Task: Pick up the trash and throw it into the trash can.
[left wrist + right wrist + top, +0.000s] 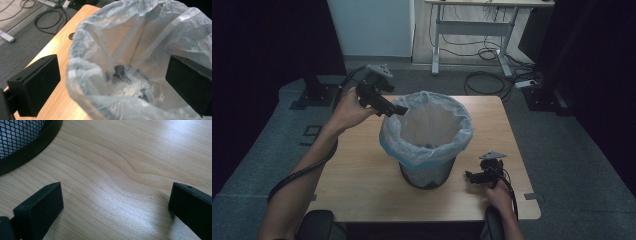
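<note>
The left gripper (398,109) is held up in the air by the person's left hand (348,111), right at the far left edge of the bin's rim. Its jaws are spread wide with nothing between them. They point into the plastic bag (140,47) that lines the black mesh bin (427,175). Down in the bag lie some crumpled white paper (130,90) and something dark that is hard to make out. The right gripper (470,176) sits low over the wooden table (120,170), just beside the bottom of the bin, held by the right hand (500,192). Its jaws are spread wide too, over bare wood. The bin stands near the middle of the table.
</note>
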Motion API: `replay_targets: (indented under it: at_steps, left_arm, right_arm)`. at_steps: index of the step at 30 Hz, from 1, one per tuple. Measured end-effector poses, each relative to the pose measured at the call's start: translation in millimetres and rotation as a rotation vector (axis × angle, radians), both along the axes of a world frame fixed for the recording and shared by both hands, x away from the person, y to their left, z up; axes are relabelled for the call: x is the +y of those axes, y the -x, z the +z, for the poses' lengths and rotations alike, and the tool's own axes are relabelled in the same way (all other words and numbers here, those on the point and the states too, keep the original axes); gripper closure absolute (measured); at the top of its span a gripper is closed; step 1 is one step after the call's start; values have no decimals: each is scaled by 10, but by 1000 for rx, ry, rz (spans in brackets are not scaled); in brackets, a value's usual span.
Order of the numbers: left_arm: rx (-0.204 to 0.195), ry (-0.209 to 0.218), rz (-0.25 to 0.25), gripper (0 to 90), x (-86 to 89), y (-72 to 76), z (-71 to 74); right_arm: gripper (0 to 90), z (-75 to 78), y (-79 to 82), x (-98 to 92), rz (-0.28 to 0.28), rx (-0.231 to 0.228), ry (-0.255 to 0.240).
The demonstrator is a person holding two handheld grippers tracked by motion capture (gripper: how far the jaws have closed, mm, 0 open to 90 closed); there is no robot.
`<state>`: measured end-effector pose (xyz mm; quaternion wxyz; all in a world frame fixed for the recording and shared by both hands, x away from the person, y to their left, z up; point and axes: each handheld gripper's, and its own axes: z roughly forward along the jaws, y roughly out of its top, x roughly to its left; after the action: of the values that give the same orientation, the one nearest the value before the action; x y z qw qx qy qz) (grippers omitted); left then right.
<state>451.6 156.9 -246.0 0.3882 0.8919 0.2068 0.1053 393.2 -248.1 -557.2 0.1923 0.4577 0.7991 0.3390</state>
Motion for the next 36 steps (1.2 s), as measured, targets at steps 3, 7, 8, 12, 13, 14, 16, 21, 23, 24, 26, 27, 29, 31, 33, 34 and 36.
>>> replay_targets:
  at_steps: [3, 7, 8, 12, 13, 14, 16, 21, 23, 24, 26, 27, 29, 31, 33, 34, 36]
  left_arm:
    - [-9, 4, 21, 0, 101, 10, 22]
    - [-21, 2, 49, 0, 239, 18, 33]
    - [-23, 5, 58, 0, 273, 20, 30]
    - [-29, 7, 88, 0, 421, 19, 14]
    - [-29, 6, 95, 0, 462, 16, 9]
    - [-29, 10, 105, 0, 497, 15, -2]
    - [-31, 7, 120, 0, 571, 12, -21]
    - [-37, 16, 153, 0, 752, 21, -58]
    - [-39, 19, 166, 0, 820, 27, -66]
    - [-39, 20, 172, 0, 853, 30, -70]
    - [-42, 26, 184, 0, 913, 40, -76]
    - [-43, 27, 189, 1, 942, 45, -79]
    - [-47, 26, 198, 3, 999, 55, -86]
    - [-52, 26, 206, 3, 1053, 69, -93]
    - [-57, 27, 215, 3, 1106, 81, -101]
    - [-59, 28, 220, 4, 1134, 87, -106]
    - [-63, 29, 230, 4, 1186, 99, -122]
  right_arm:
    - [0, 0, 0, 0, 0, 0, 0]
    - [0, 0, 0, 0, 0, 0, 0]
    - [0, 0, 0, 0, 0, 0, 0]
    - [0, 0, 0, 0, 0, 0, 0]
    - [0, 0, 0, 0, 0, 0, 0]
    - [0, 0, 0, 0, 0, 0, 0]
    - [0, 0, 0, 0, 0, 0, 0]
    - [0, 0, 1, 0, -1, 0, 0]
    - [0, 0, 1, 0, -1, 0, 0]
    - [0, 0, 1, 0, -1, 0, 0]
    - [0, 0, 1, 0, -1, 0, 0]
    - [0, 0, 1, 0, -1, 0, 0]
    - [0, 0, 1, 0, -1, 0, 0]
    - [0, 0, 1, 0, -1, 0, 0]
    - [0, 0, 1, 0, 0, 0, 0]
    - [0, 0, 2, 1, -1, 0, 0]
    - [0, 0, 2, 1, -2, 0, 0]
